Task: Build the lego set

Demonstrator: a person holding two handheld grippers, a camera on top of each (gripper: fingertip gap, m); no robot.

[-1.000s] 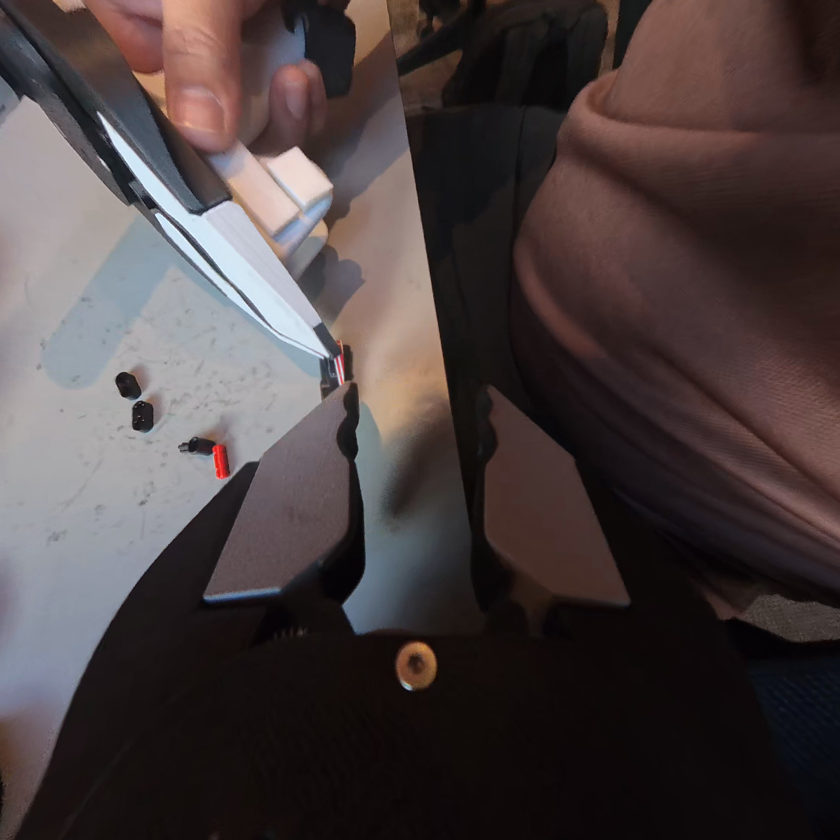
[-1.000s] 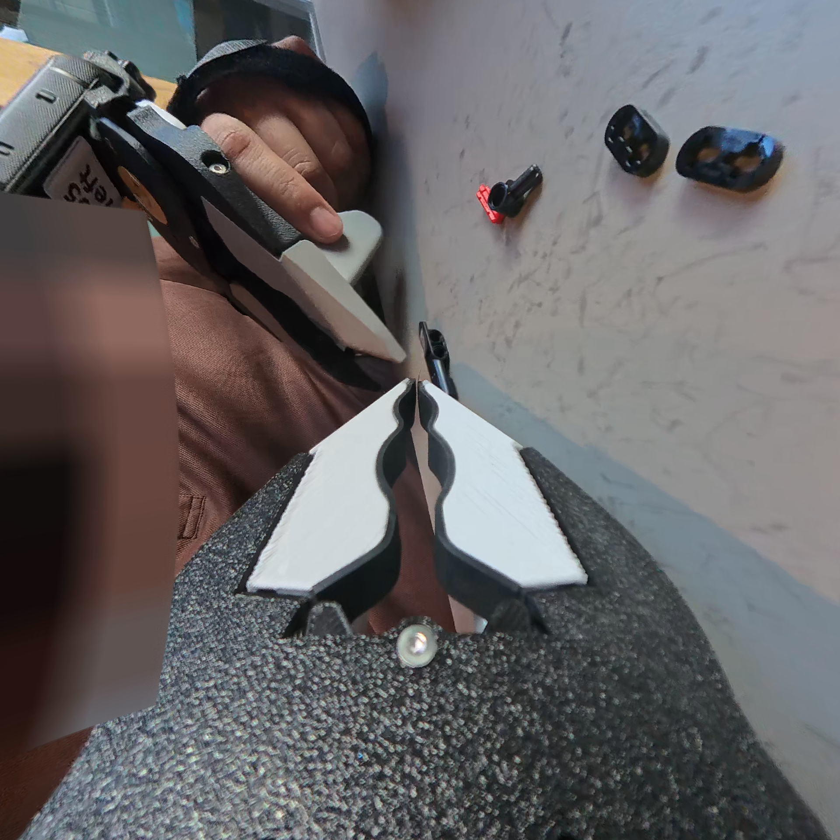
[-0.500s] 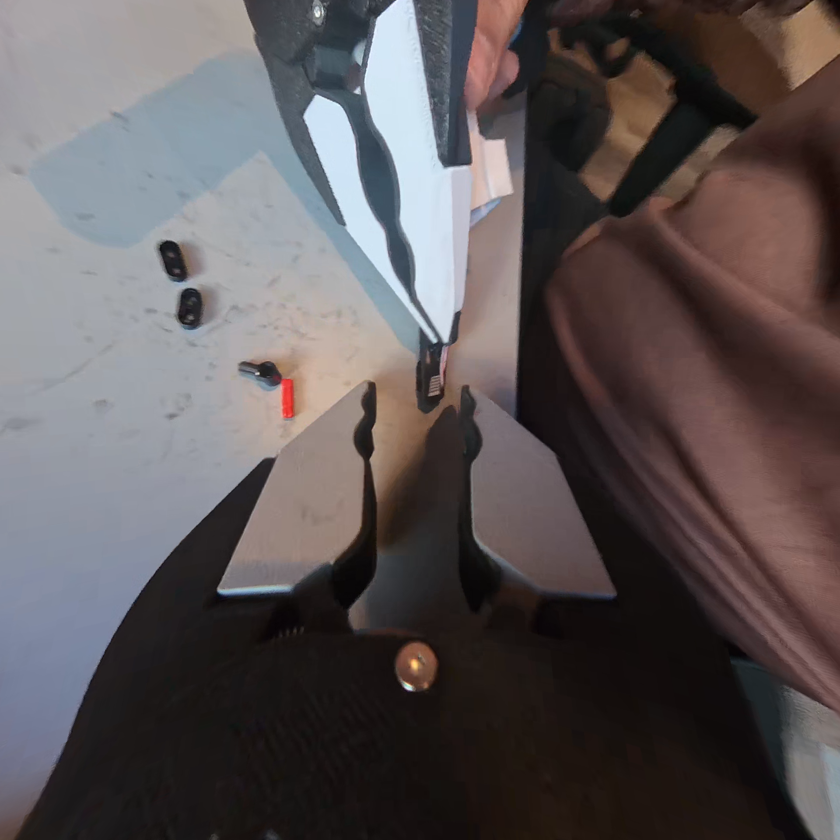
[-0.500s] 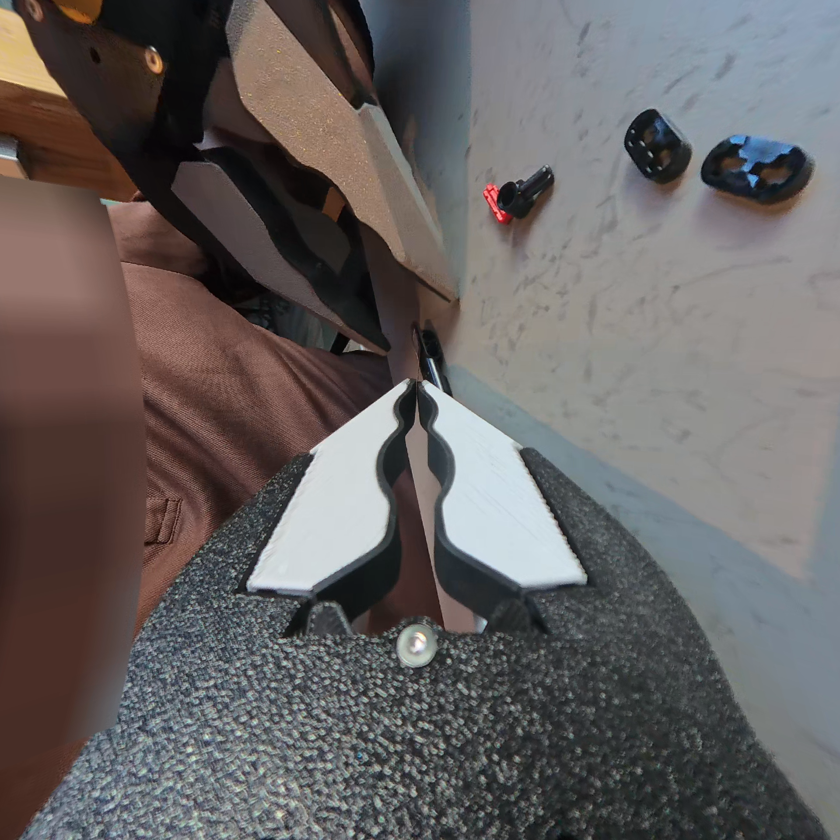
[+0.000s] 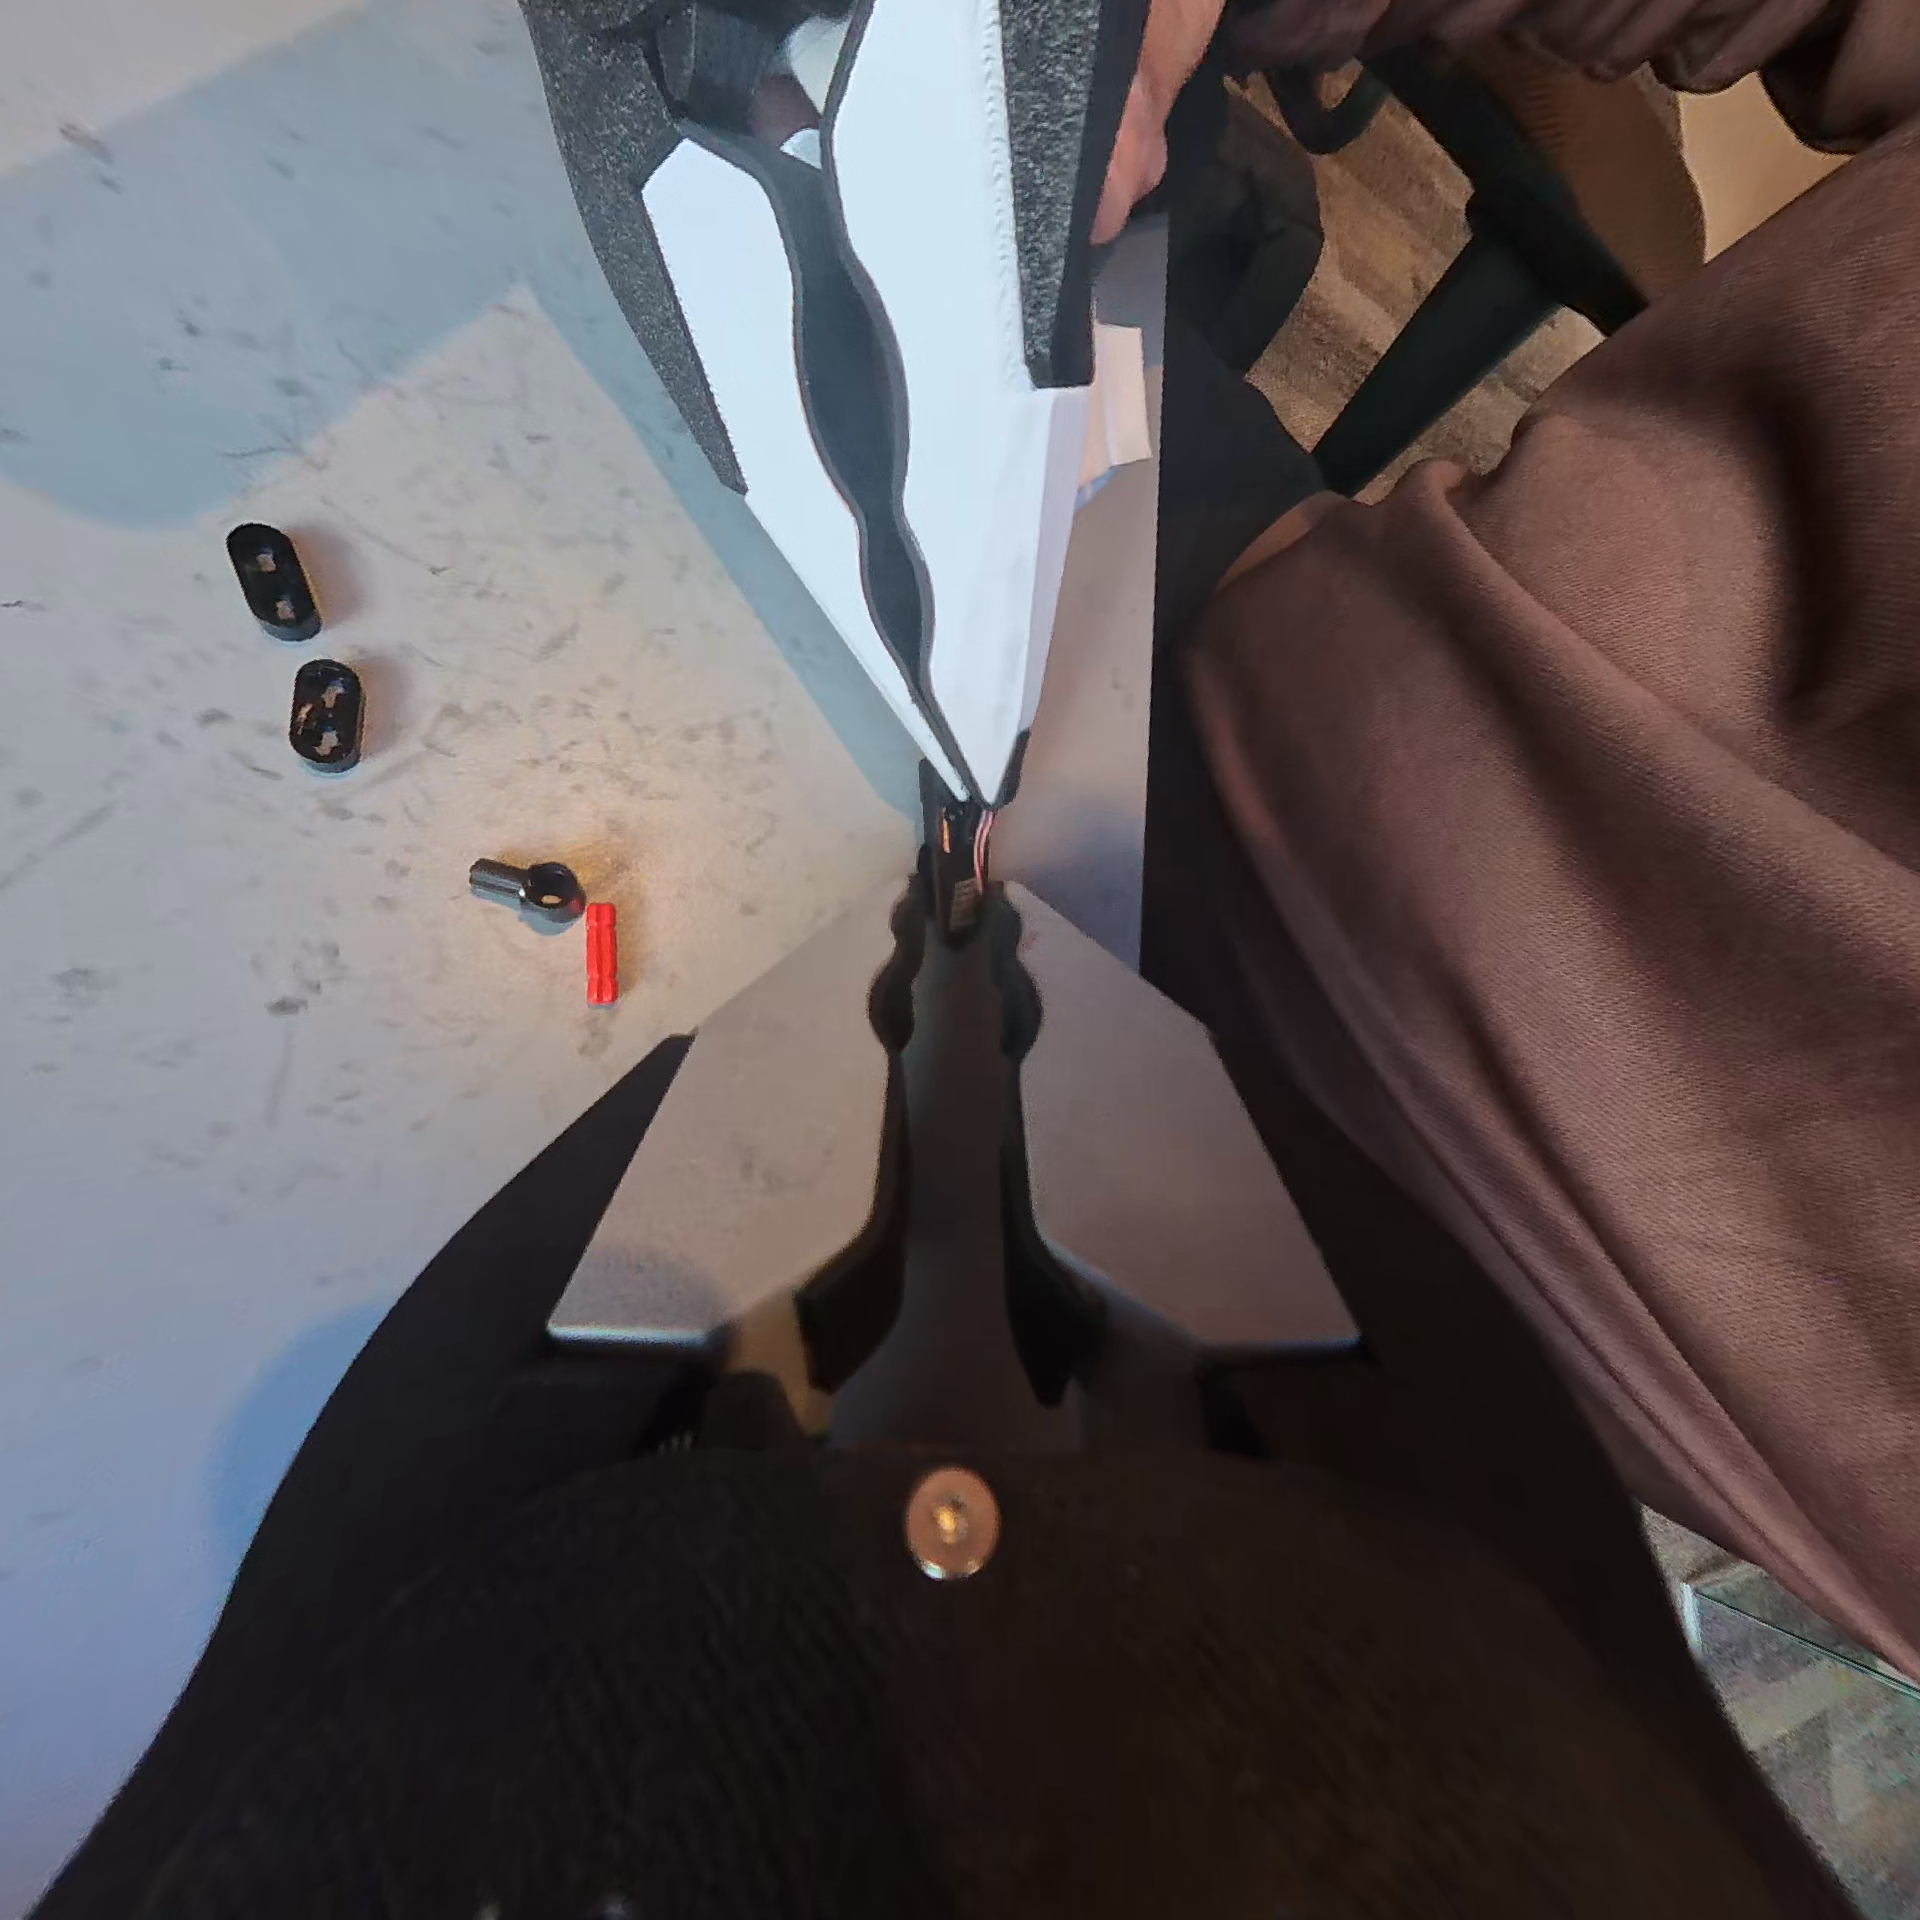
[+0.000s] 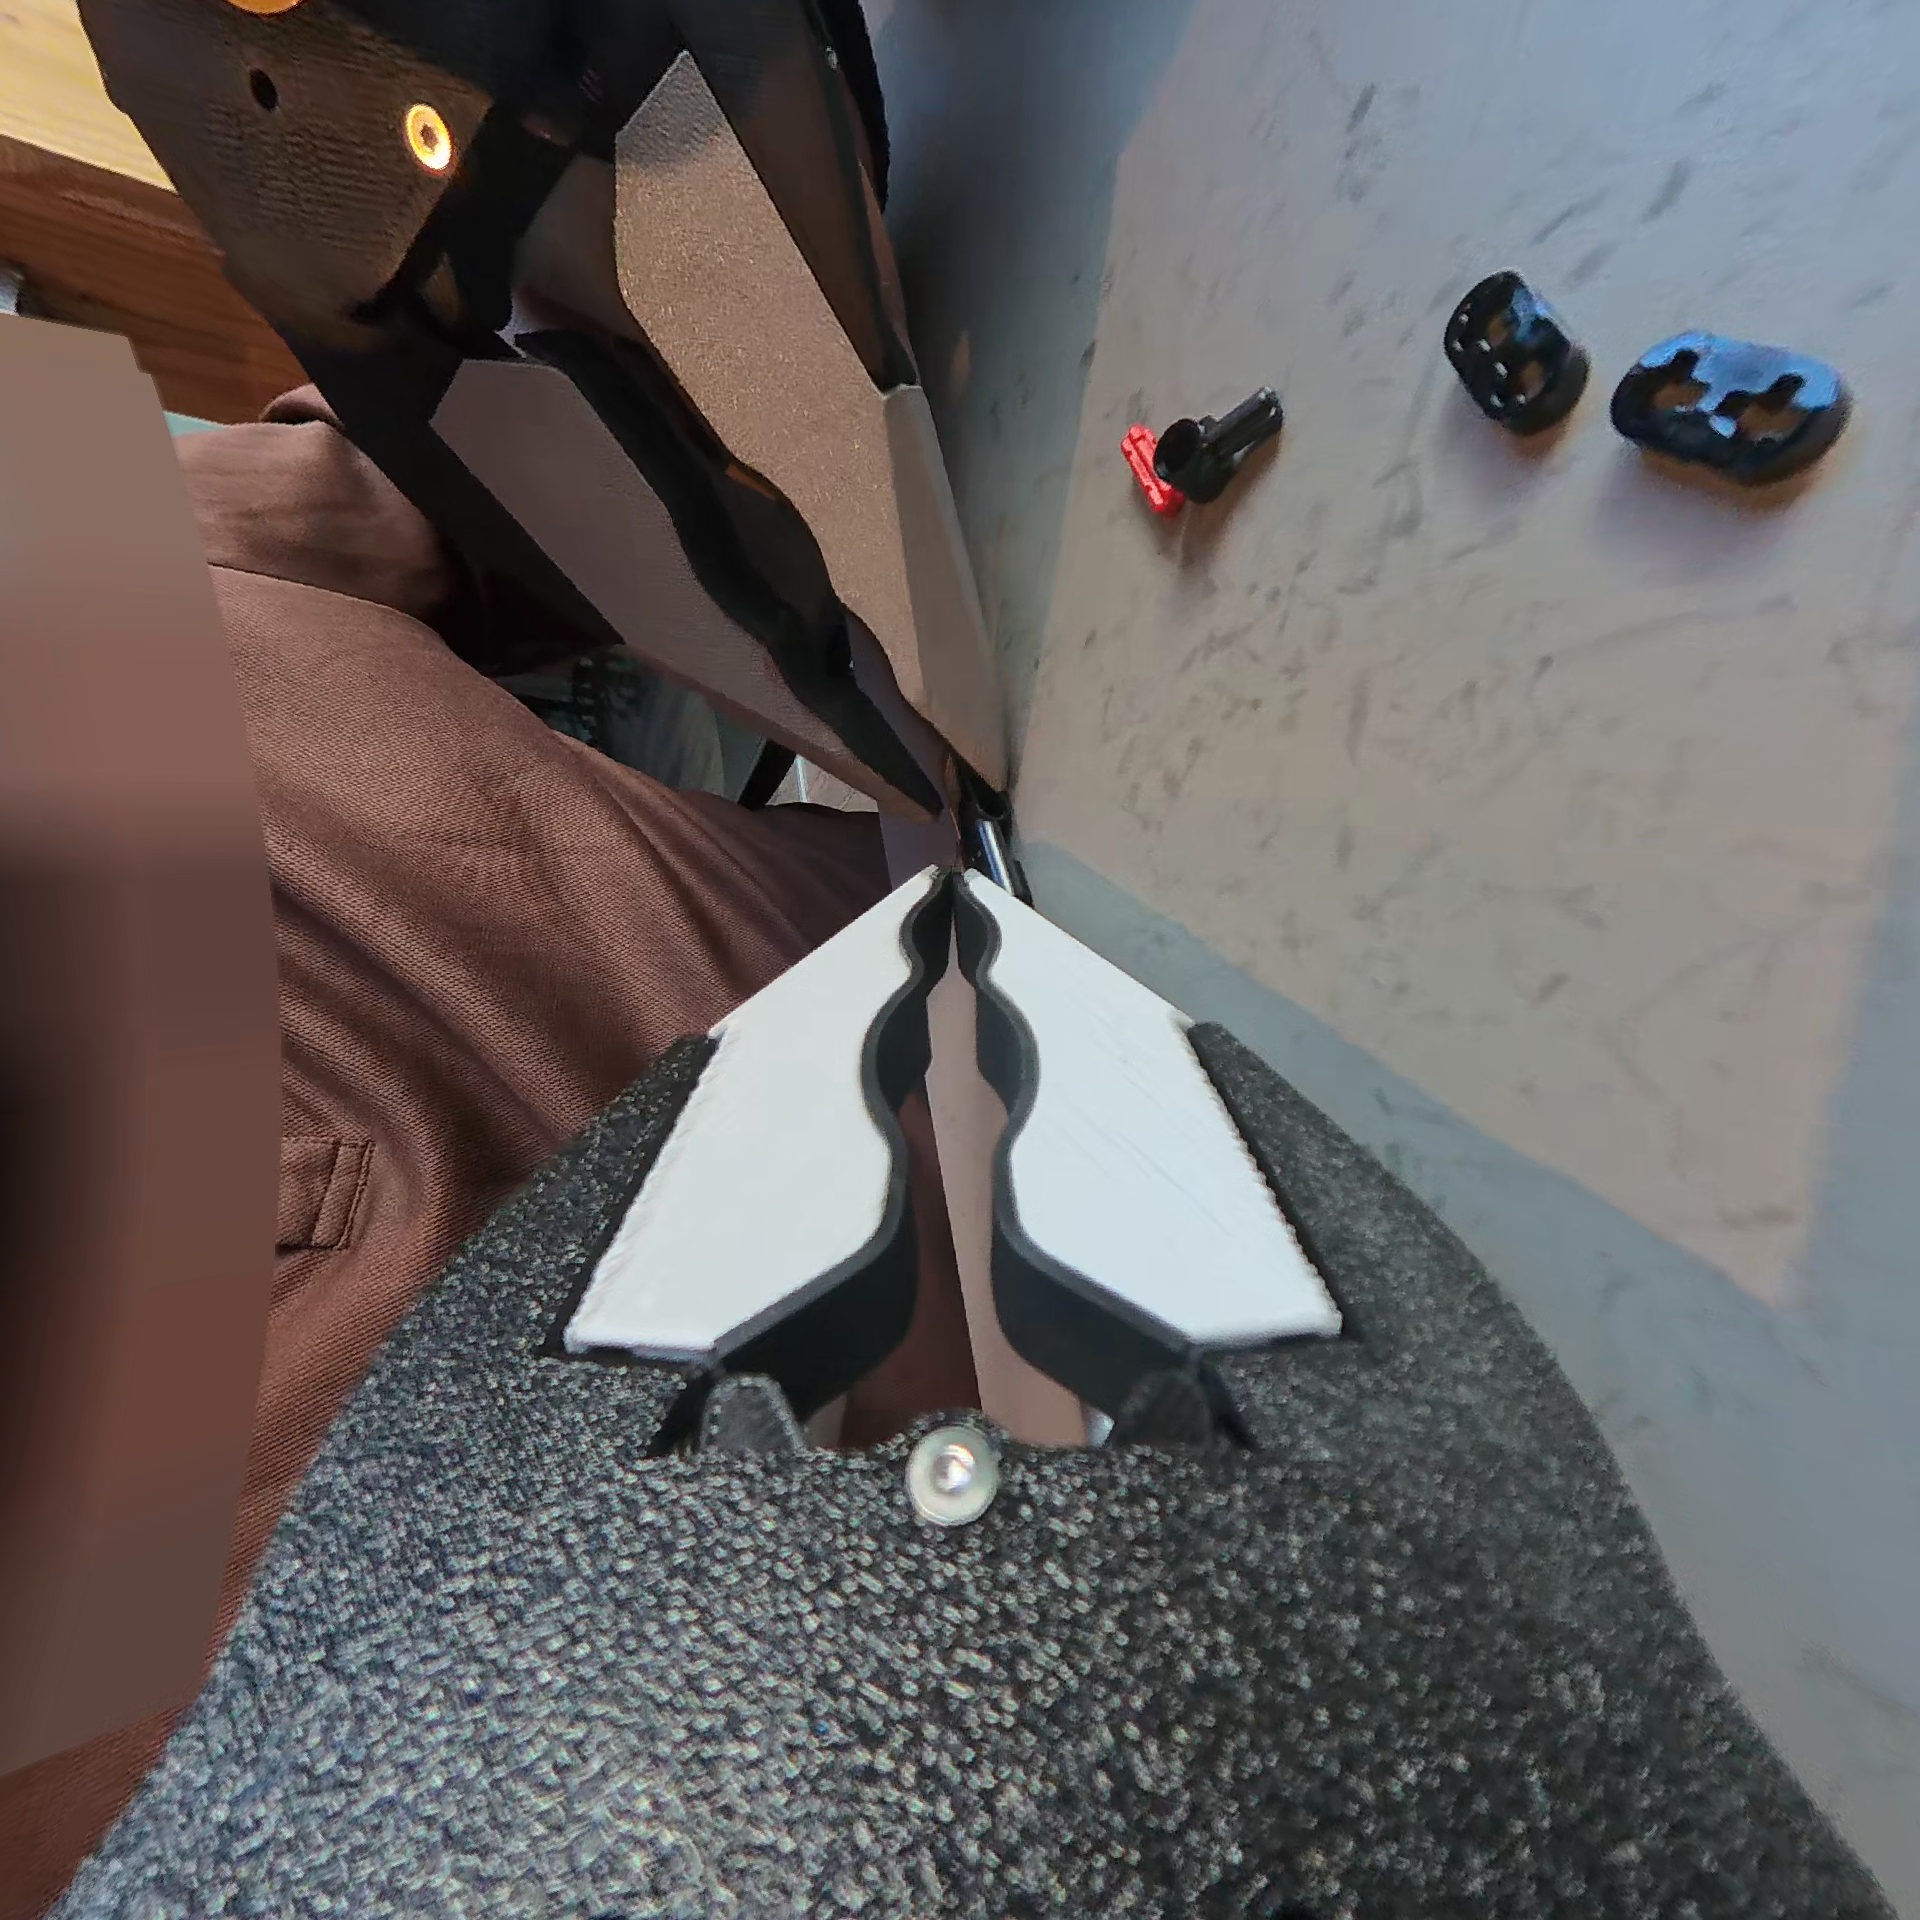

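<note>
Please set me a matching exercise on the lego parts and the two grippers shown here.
Things:
1. red pin
2. small black piece
3. right gripper
4. left gripper

Place or colour:
A. white finger faces
B. grey finger faces
C. lying on the table
D. between both grippers' tips

Pairs: 1-C, 2-D, 3-A, 4-B.

The white-fingered, grey-bodied right claw [image 6: 954, 883] was pinched closed on a small black piece [image 5: 958, 881]. Tip to tip with it, the dark-fingered black left claw [image 5: 951, 920] gripped the same piece.
</note>
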